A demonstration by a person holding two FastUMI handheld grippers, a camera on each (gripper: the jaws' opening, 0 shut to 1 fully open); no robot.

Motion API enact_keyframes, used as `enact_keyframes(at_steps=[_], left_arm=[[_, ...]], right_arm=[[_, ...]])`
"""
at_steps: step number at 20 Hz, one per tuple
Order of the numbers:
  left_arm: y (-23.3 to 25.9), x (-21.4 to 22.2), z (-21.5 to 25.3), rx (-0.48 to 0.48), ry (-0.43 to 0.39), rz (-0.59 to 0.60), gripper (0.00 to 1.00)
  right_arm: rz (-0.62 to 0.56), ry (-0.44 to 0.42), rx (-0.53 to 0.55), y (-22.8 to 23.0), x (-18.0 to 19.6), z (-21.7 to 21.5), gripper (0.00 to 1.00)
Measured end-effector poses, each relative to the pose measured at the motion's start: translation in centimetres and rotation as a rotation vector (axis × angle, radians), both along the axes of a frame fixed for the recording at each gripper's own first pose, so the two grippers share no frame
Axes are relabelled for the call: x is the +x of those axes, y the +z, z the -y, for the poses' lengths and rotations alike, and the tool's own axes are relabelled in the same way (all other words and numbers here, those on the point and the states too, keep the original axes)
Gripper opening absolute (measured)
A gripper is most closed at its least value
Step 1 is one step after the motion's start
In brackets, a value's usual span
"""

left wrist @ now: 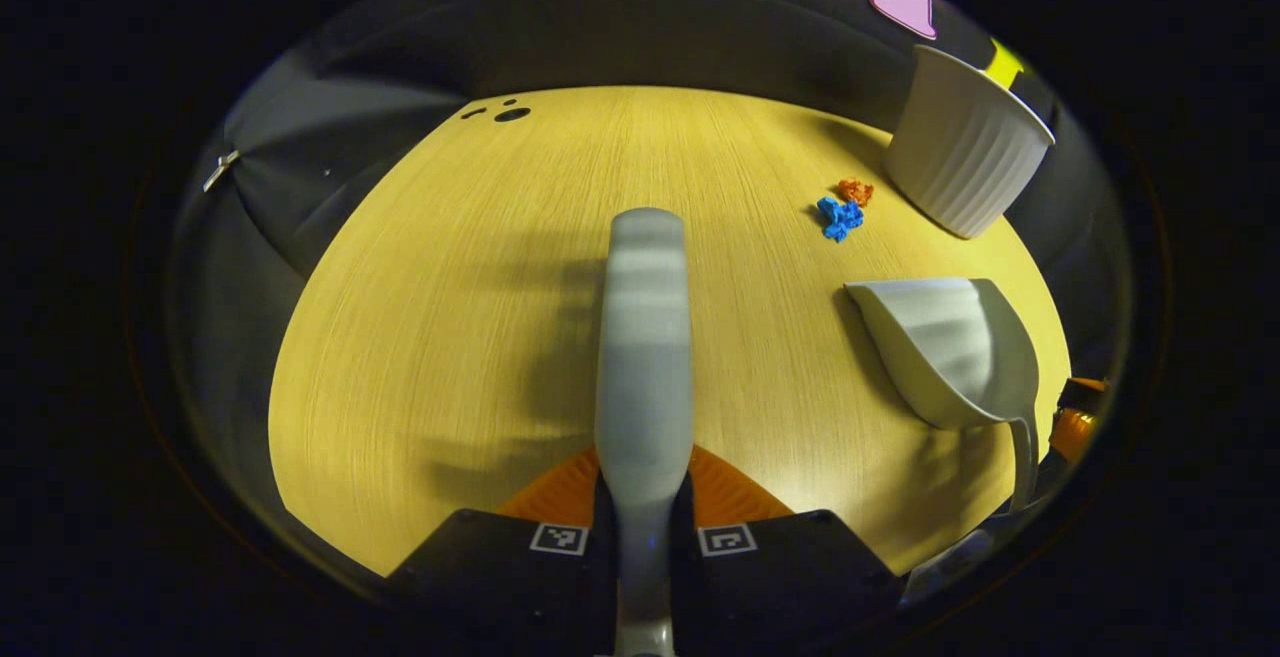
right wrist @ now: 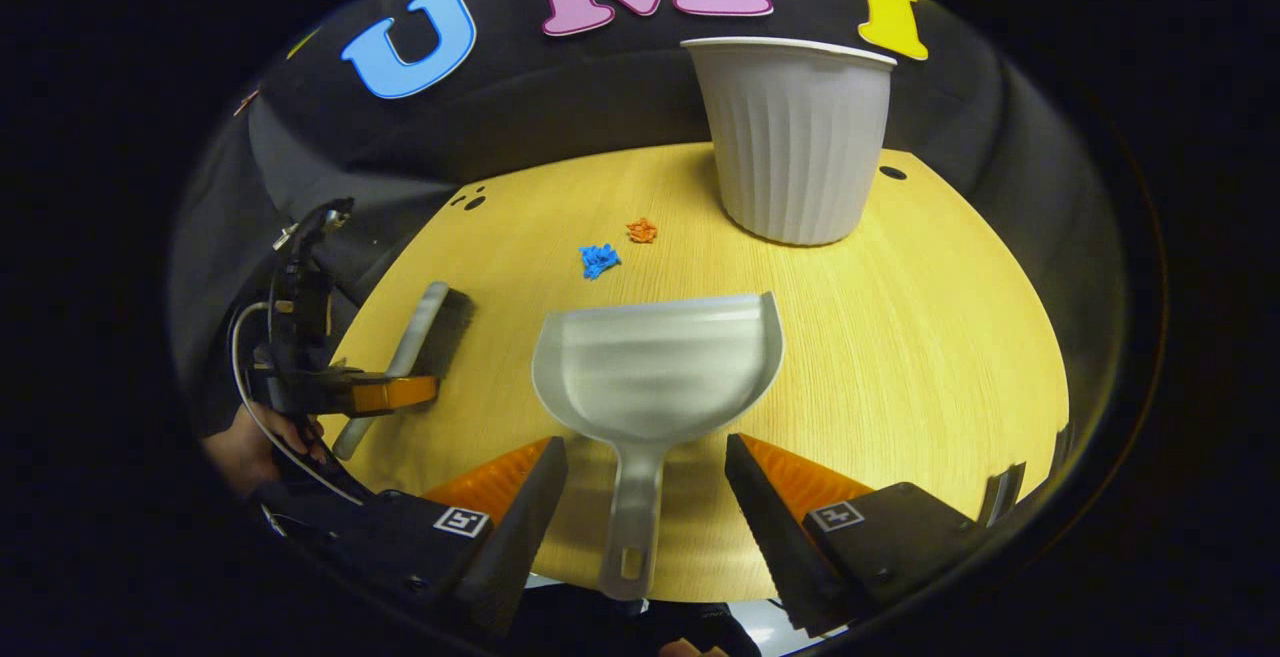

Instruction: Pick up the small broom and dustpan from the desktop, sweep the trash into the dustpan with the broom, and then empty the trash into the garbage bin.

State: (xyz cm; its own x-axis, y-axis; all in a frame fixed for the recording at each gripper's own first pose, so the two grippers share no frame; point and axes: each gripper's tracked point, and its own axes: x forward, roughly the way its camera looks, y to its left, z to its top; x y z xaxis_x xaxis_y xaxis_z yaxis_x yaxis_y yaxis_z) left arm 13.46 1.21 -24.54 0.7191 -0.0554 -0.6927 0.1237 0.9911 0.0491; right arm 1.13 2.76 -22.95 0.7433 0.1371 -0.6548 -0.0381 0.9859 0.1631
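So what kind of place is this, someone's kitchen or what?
More likely a staged recording booth than a home: a bare wooden desktop backed by black cloth, set with only a dustpan, small broom, garbage bin and paper scraps.

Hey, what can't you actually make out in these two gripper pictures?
- Broom bristles: left gripper view, hidden beneath its own back.
- Inside the garbage bin: both views, hidden by its wall.
- Dustpan handle end: right gripper view, cut off at the bottom edge.
- Blue and orange trash: too small to identify.
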Motion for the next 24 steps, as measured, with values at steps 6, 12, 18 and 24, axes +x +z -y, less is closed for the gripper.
enact_keyframes(at_steps=[6,12,18,24], left_arm=[[3.4,-2.4,-1.2,-0.023,0.016,0.075,0.27],[5.4,-5.8,-0.9,-0.12,0.079,0.083,0.25],[6.6,-6.9,-0.1,-0.067,0.05,0.105,0.26],[7.3,-7.4,1.4,-0.073,0.044,0.119,0.25]], right_arm=[[-0.103,-0.044,-0.016,-2.8,-0.1,0.1,0.99],[-0.218,-0.038,-0.06,-6.7,0.0,-0.8,0.99],[-0.256,-0.038,-0.14,-8.8,1.2,-0.2,0.99],[-0.255,-0.044,-0.184,-8.8,2.4,0.4,0.75]])
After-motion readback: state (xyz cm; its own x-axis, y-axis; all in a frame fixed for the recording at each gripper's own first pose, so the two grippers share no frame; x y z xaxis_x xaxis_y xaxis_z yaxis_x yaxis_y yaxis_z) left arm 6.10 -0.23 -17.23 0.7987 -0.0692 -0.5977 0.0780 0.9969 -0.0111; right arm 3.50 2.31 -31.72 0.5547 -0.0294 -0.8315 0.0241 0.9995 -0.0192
